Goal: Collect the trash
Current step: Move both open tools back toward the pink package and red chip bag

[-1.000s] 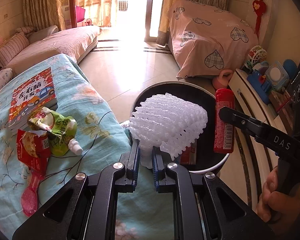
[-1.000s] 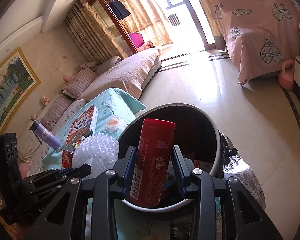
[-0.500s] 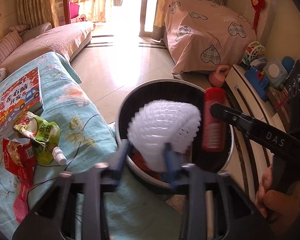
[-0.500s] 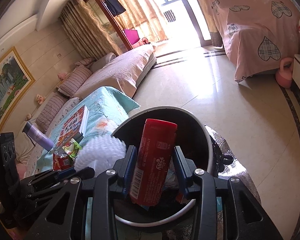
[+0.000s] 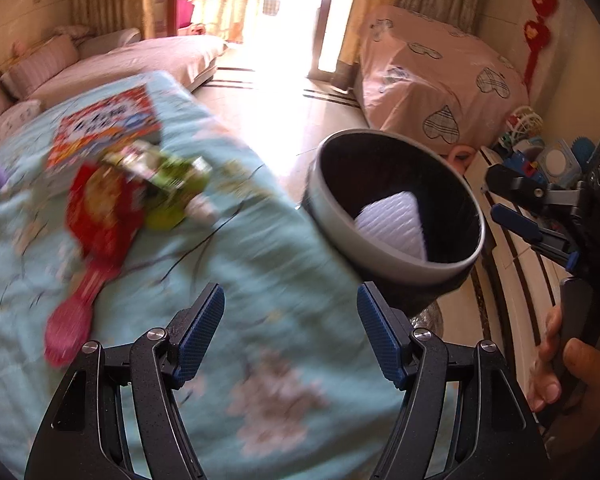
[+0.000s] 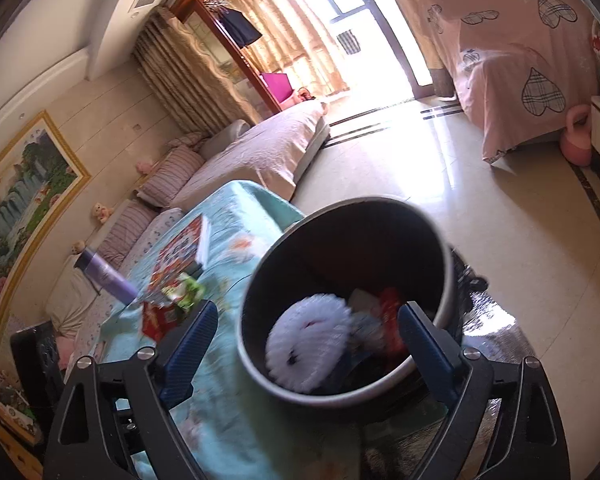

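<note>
My trash bin shows a smooth grey rim and dark interior holding white foam netting, beside a soft matt teal floral cloth bearing glossy foil wrappers; the tiled floor is polished.

Black jaws, blue ribbed pads

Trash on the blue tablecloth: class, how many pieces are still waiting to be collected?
2, though blur may hide more: a red snack wrapper and a green drink pouch, touching each other beside the book.
</note>
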Demonstrator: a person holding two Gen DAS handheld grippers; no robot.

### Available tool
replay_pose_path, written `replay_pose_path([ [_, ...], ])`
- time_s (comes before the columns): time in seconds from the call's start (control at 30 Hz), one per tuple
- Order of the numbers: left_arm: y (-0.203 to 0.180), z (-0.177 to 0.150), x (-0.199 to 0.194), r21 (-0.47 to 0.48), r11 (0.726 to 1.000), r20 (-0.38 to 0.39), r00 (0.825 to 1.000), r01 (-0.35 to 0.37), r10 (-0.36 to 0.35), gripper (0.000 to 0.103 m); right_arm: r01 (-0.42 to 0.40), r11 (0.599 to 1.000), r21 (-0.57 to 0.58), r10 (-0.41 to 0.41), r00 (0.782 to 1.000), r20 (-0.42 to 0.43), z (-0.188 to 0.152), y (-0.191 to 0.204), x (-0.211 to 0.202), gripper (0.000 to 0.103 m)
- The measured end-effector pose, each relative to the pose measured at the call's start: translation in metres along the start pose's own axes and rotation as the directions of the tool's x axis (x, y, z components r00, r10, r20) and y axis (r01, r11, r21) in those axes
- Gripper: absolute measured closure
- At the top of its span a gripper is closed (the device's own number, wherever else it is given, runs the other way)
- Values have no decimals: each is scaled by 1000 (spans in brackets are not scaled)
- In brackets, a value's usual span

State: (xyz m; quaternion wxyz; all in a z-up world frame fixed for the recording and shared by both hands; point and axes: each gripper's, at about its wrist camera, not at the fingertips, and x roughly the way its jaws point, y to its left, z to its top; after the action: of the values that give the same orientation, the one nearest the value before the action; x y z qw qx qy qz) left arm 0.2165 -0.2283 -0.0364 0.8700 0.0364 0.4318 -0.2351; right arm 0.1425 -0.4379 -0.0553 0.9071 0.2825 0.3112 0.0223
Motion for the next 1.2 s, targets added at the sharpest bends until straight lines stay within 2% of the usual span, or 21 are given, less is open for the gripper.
replay_pose_path([
  [0.23, 59, -42, -30, -102, 993, 0, 998, -64, 64, 33, -74, 996, -42, 71, 995, -65, -35, 42, 5, 8],
  [0.5, 108, -70, -53, -180, 976, 4, 992, -123, 126, 33, -118, 991, -67, 108, 985, -136, -62, 77, 21, 7],
  [0.67, 126, -70, -57, -190, 971, 1, 989, -145, 148, 29, -123, 990, -65, 109, 976, -189, -73, 89, 36, 7],
  [0.87, 138, -60, -51, -149, 976, -6, 987, -161, 162, 23, -106, 992, -73, 92, 981, -171, -75, 100, 44, 7],
  [1.2, 150, -33, -15, -74, 983, -35, 986, -167, 165, 22, -125, 990, -64, 111, 975, -193, -69, 116, 65, 7],
])
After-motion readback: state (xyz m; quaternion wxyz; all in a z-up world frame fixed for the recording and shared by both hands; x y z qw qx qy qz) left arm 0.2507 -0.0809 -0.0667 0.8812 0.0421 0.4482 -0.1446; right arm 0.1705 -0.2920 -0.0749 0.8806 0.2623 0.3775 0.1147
